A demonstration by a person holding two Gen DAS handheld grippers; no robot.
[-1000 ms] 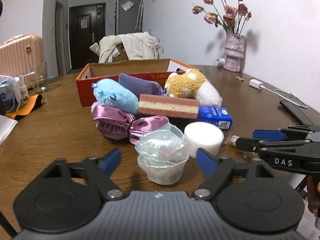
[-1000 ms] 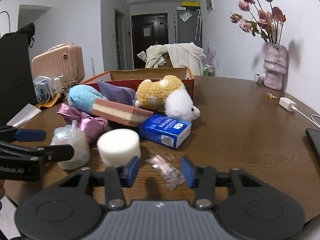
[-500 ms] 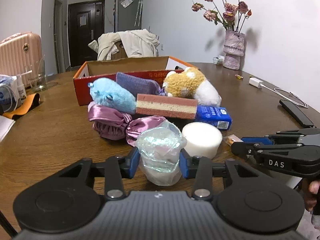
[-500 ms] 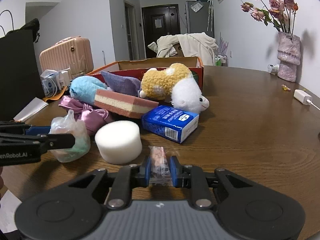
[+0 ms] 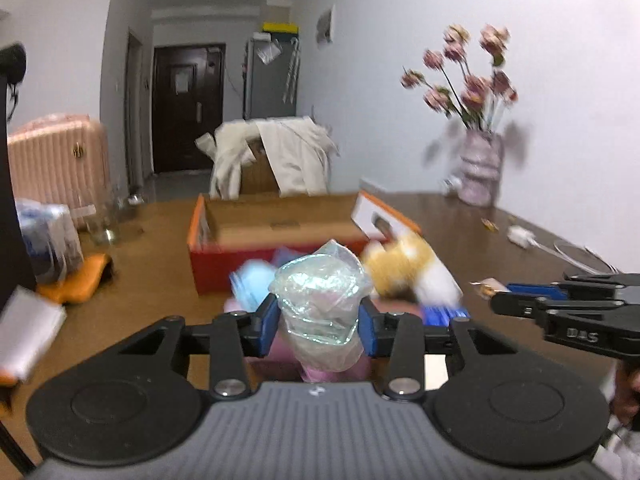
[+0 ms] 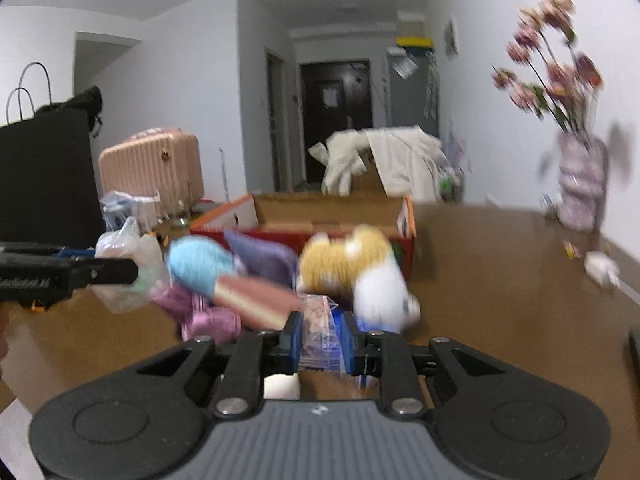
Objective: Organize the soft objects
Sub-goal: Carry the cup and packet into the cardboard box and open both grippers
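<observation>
Left gripper [image 5: 319,322]: blue pads clenched on a crinkled clear plastic bundle [image 5: 320,308], which is held above the brown table [image 5: 132,280]; jaws have just closed on it.
Right gripper [image 6: 323,340]: clamped tight on a small clear-wrapped packet [image 6: 318,330], also raised off the table; jaws have just closed on it.
Soft pile: blue plush [image 6: 198,266], purple cloth [image 6: 264,258], pink-and-cream sponge block [image 6: 256,298], satin scrunchie [image 6: 204,316] and yellow-and-white plush [image 6: 356,276] lie together mid-table, beyond both grippers.
Box: open orange cardboard box [image 5: 276,226] sits just behind the pile, far side.
Vase of pink flowers [image 5: 478,172]: far right, by the wall.
Charger [image 6: 600,270]: right side of the table, well apart from the pile.
Image quality: both views blurred.
</observation>
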